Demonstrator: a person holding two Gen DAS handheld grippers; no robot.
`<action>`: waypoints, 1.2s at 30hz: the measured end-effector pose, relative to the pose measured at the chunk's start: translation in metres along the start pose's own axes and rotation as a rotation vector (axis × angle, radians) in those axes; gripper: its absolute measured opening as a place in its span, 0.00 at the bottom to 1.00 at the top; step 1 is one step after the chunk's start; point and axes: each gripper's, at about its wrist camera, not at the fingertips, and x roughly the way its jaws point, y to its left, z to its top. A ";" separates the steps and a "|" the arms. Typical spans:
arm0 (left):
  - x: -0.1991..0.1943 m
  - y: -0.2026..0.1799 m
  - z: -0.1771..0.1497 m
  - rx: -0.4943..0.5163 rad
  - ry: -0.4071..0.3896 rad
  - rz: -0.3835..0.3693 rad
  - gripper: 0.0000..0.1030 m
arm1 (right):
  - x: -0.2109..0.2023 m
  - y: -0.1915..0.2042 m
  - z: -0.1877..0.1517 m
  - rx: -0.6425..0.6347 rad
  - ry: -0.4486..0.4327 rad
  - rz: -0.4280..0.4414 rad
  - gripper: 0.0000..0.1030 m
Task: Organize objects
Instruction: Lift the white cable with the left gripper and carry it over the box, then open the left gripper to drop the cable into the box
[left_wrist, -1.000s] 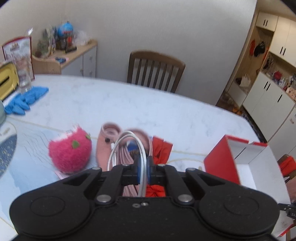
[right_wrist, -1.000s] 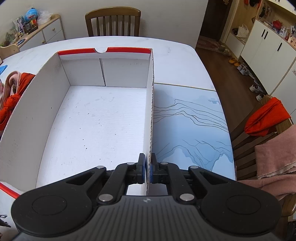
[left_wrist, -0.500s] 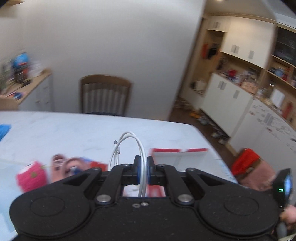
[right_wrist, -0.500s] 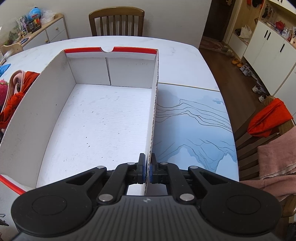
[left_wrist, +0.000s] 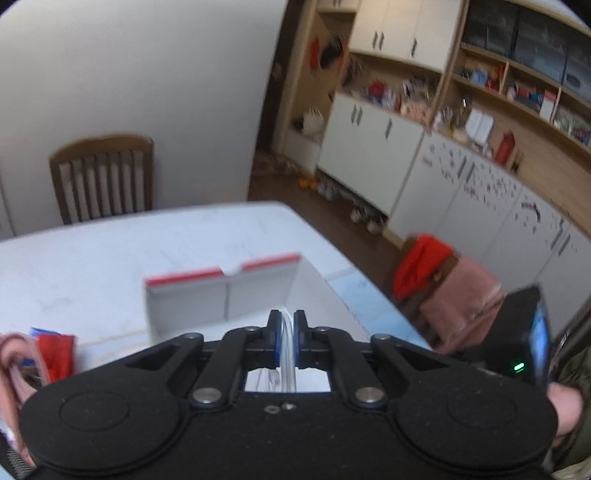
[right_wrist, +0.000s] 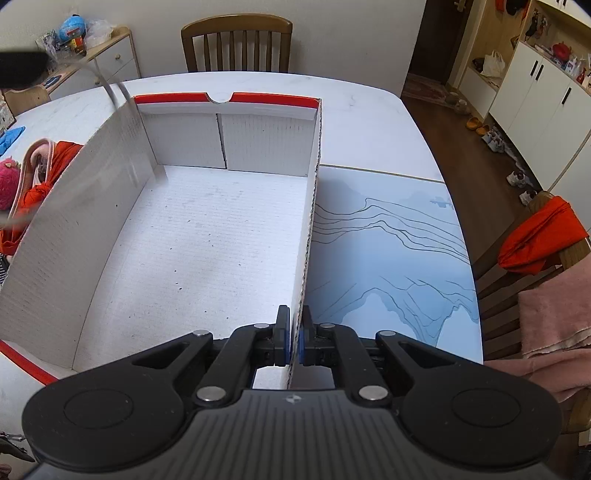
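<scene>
The left claw (left_wrist: 284, 338) was clamped on a limp, light white coiled cable (left_wrist: 287, 363), dangling over the open white cardboard box with red trim (right_wrist: 192, 236) ahead. The right claw (right_wrist: 293, 339) pinched the box's stiff near wall, steadying it.

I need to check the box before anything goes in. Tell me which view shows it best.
The right wrist view: the box fills the frame, sharp, its whole floor bare, with the right gripper shut on its right wall. The left wrist view shows only the blurred far end, beyond the left gripper shut on a white cable.
</scene>
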 end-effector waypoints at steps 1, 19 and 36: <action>0.008 -0.001 -0.003 0.012 0.008 0.004 0.03 | 0.000 -0.001 0.000 0.002 0.000 0.001 0.04; 0.073 0.004 -0.047 0.008 0.224 0.011 0.03 | 0.001 -0.004 -0.001 0.008 -0.005 0.023 0.04; 0.086 0.017 -0.058 -0.003 0.428 0.073 0.40 | 0.001 -0.005 -0.001 0.021 0.000 0.022 0.04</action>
